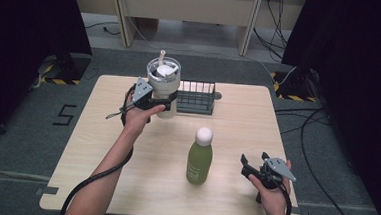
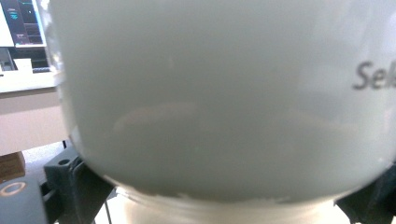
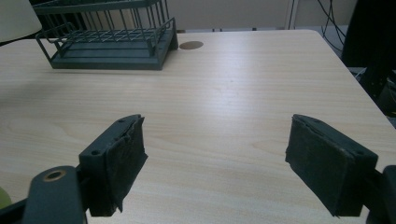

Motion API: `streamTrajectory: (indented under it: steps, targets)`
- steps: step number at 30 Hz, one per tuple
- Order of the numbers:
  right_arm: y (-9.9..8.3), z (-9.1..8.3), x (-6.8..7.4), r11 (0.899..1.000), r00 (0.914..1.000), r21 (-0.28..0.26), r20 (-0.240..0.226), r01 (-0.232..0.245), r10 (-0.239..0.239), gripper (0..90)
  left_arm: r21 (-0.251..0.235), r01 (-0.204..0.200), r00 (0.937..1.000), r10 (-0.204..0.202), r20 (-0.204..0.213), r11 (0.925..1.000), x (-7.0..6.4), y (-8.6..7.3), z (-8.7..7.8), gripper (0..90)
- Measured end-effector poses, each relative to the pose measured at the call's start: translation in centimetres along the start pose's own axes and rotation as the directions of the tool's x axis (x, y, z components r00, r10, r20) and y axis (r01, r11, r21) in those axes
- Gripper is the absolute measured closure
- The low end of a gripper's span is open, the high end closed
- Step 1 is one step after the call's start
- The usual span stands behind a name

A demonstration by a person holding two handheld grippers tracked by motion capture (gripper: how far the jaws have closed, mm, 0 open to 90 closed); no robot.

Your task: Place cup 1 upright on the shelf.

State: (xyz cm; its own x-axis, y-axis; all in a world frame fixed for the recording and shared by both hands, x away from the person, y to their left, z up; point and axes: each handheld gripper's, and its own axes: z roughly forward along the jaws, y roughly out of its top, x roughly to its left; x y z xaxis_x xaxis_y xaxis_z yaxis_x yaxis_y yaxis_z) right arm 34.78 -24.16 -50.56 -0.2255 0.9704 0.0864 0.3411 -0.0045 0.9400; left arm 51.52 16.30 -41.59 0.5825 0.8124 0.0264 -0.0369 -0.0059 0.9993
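Pale wood-grain worktop (image 1: 140,154) carried a dark wire rack (image 1: 196,96) at its far edge. Left hand-held gripper (image 1: 159,105) was clamped around the lower body of the tall white tumbler with clear lid and straw (image 1: 163,86), just beside the rack's left end. Right hand-held gripper (image 1: 254,166) sat wide open and empty, near the green bottle with white cap (image 1: 200,156). Judgement: keep the tumbler upright, lift slowly; grip is low, so top-heavy tipping is the risk.

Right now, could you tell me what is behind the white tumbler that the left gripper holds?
The dark wire rack stands just behind and beside the tumbler. The tumbler and left gripper cover the rack's near left end.
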Motion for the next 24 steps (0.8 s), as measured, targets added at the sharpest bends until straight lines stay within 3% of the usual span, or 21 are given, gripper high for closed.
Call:
streamTrajectory:
  steps: [1, 2, 3, 4, 5, 24]
  targets:
    - [0.0, 0.0, 0.0, 1.000, 1.0000, 0.000, 0.000, 0.000, 0.000, 19.2, -0.001, 0.000, 1.0000, 0.000, -0.002, 1.0000, 0.0, 0.0, 0.1, 6.1]
    - [0.0, 0.0, 0.0, 1.000, 1.0000, 0.000, -0.001, 0.000, 0.000, 19.2, -0.001, -0.034, 0.9994, 0.034, -0.006, 0.9994, 0.3, 0.2, 0.1, 6.1]
    - [0.0, 0.0, 0.0, 1.000, 1.0000, -0.002, 0.000, 0.001, -0.001, 19.2, -0.003, -0.040, 0.9992, 0.040, -0.008, 0.9992, 0.3, 0.3, 0.2, 6.1]
    - [0.0, 0.0, 0.0, 1.000, 1.0000, -0.002, 0.000, -0.003, 0.003, 19.2, -0.005, -0.033, 0.9994, 0.033, -0.008, 0.9994, 0.2, 0.3, 0.3, 6.1]
    - [0.1, -0.1, 0.0, 1.000, 1.0000, -0.001, 0.000, -0.003, 0.003, 19.2, -0.008, 0.000, 1.0000, 0.000, -0.002, 1.0000, 0.0, 0.4, 0.4, 6.1]
    - [-0.2, 0.1, 0.0, 1.000, 1.0000, 0.006, -0.002, 0.007, -0.007, 19.2, -0.045, 0.018, 0.9992, -0.019, -0.036, 0.9988, 0.3, 2.0, 2.1, 6.1]
